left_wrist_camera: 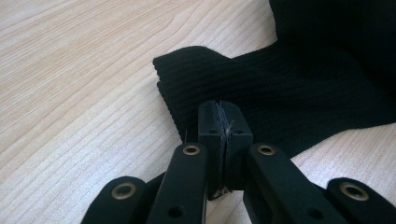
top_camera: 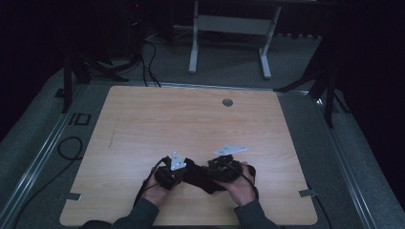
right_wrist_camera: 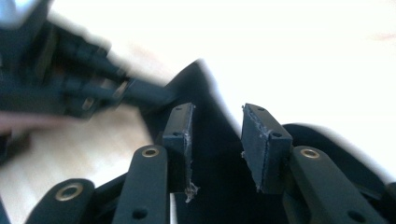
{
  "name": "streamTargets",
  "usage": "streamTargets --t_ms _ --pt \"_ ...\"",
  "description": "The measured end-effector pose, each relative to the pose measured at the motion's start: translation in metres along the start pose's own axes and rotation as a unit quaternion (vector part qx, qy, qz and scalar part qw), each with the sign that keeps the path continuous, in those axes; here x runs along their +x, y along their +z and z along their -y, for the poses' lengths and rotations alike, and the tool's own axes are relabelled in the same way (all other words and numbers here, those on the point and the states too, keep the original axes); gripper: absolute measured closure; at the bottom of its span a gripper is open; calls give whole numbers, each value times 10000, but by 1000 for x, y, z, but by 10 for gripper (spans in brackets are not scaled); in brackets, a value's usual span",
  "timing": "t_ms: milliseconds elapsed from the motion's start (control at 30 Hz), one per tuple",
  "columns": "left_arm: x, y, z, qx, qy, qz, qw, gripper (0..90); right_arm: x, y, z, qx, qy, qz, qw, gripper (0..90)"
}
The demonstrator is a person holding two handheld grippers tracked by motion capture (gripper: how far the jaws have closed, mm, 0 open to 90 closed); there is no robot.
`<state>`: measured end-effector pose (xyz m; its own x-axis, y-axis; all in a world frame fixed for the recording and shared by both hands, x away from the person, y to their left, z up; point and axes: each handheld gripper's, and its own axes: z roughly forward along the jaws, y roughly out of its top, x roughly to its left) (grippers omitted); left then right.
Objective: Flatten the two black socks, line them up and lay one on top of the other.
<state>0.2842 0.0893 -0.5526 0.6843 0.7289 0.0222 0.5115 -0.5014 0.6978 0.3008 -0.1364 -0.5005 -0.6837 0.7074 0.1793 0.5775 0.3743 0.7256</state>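
Revealing ribbed black cloth (left_wrist_camera: 261, 88), left claw (left_wrist_camera: 224, 122) clamped.

A lab: wooden table (top_camera: 191, 119) amid tripods (top_camera: 329, 86) and floor cables (top_camera: 71, 148).

One black cloth (top_camera: 198, 175) lies on one worktop (top_camera: 191, 119). Two tongs: left (top_camera: 187, 168), right (top_camera: 210, 172). Two hands, left (top_camera: 155, 191) and right (top_camera: 242, 188).

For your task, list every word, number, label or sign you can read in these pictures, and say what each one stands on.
"ID": dark letters on the grey floor left of the wooden table.
Nothing else is readable: the black ribbed cloth and the left gripper and right gripper carry no legible marks.
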Motion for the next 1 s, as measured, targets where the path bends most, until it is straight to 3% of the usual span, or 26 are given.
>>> streamTargets --t_ms 100,200,333,500,533,667,800,1000 --pt "0 0 0 -8 -11 1 10000 890 -22 -21 0 -112 335 348 9988 631" --pt "0 0 0 13 8 5 10000 891 -43 -30 9 -21 616 725 9955 631" --pt "-1 0 1 -1 -13 -12 10000 891 -61 -22 27 274 926 975 9905 619" --pt "-1 0 1 -10 -24 -4 10000 891 -70 -6 42 647 1208 1006 9854 609" --pt "-1 0 1 -11 -27 -3 10000 892 -70 -4 43 660 1231 942 9857 622" --pt "-1 0 1 -4 -42 -1 10000 891 -65 -1 43 749 1075 858 9877 832" --pt "0 -1 2 -5 -61 22 10000 891 -59 -14 38 630 938 836 9901 853" --pt "1 -1 2 0 -65 51 10000 891 -53 -57 35 361 796 875 9923 855"
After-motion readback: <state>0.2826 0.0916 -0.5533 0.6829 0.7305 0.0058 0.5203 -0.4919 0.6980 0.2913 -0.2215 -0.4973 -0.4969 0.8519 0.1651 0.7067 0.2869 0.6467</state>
